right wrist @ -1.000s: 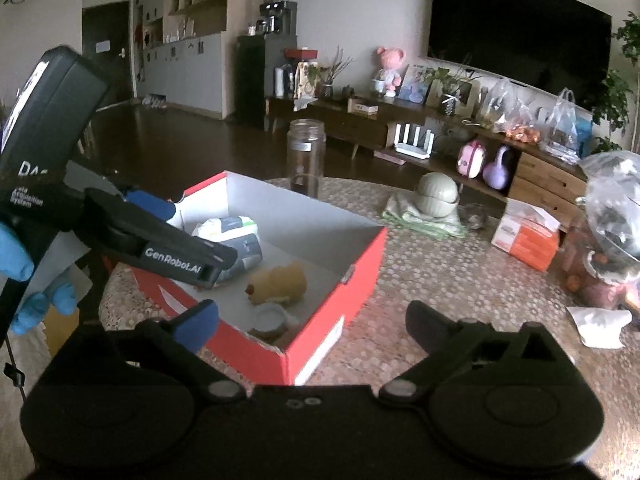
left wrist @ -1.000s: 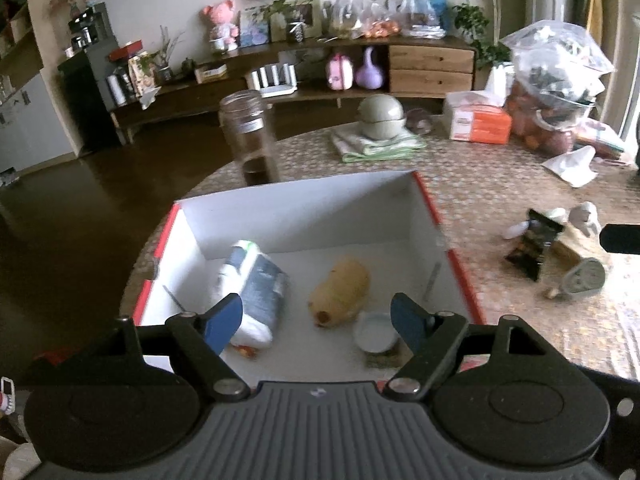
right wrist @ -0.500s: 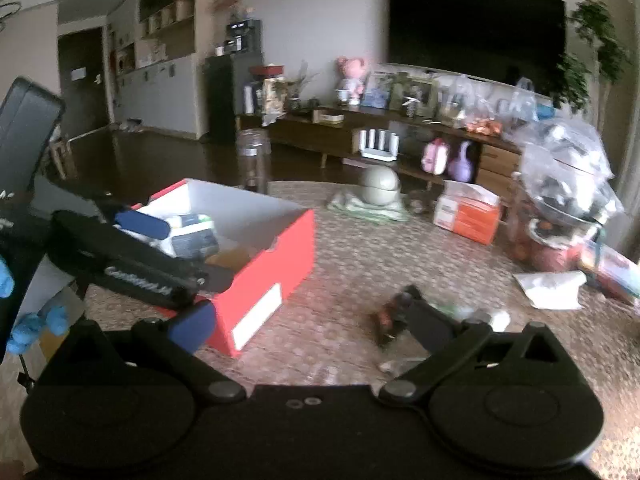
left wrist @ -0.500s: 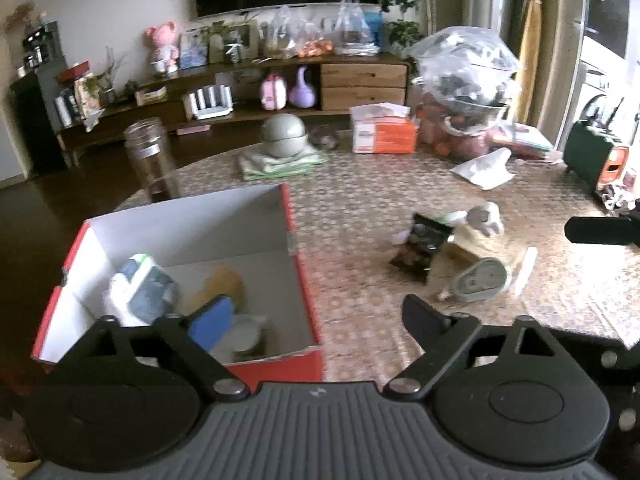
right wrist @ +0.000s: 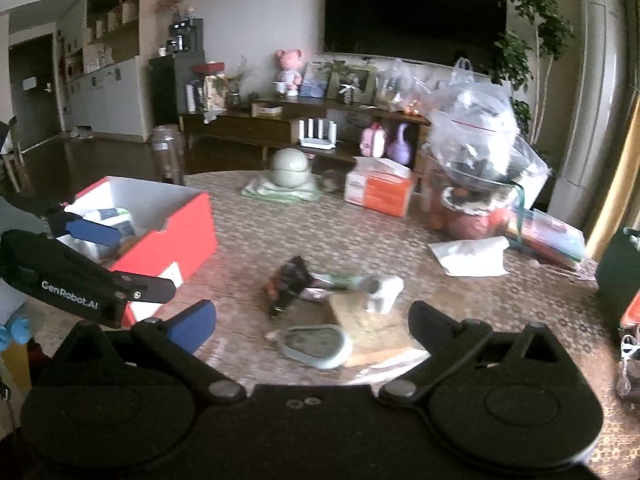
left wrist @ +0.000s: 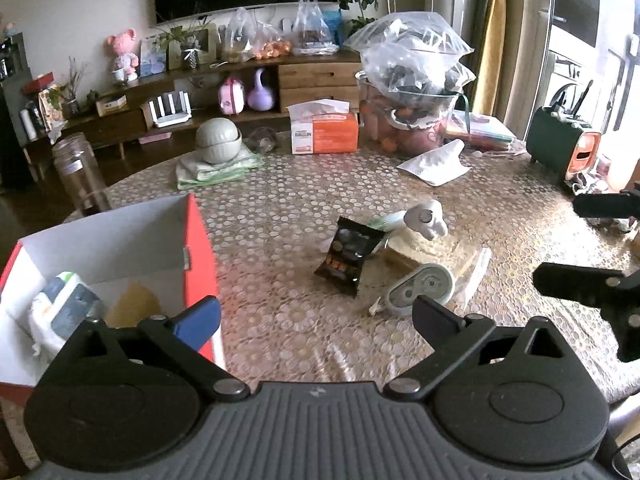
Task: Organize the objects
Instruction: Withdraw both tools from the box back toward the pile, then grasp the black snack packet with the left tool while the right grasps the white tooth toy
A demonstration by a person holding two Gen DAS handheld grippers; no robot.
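Note:
A red box with white inside [left wrist: 198,240] [right wrist: 184,224] stands at the table's left and holds a blue-white pack [left wrist: 64,308] and a tan item [left wrist: 134,304]. Loose items lie mid-table: a black snack packet [left wrist: 348,254] [right wrist: 290,284], a white toy [left wrist: 426,220] [right wrist: 384,292], a grey-green round case [left wrist: 420,288] [right wrist: 316,344] and a tan flat piece [right wrist: 368,332]. My left gripper [left wrist: 316,316] is open and empty beside the box. My right gripper [right wrist: 312,324] is open and empty, just short of the round case.
At the table's far side stand a glass jar [left wrist: 80,172], stacked bowls on a cloth [left wrist: 218,144], an orange tissue box [left wrist: 324,132], a bagged bowl pile [left wrist: 412,80] and a white pouch [left wrist: 436,164]. A green case [left wrist: 560,144] sits right.
Both grippers have swung right, away from over the box toward the loose items in the middle of the table. Both stay open and empty.

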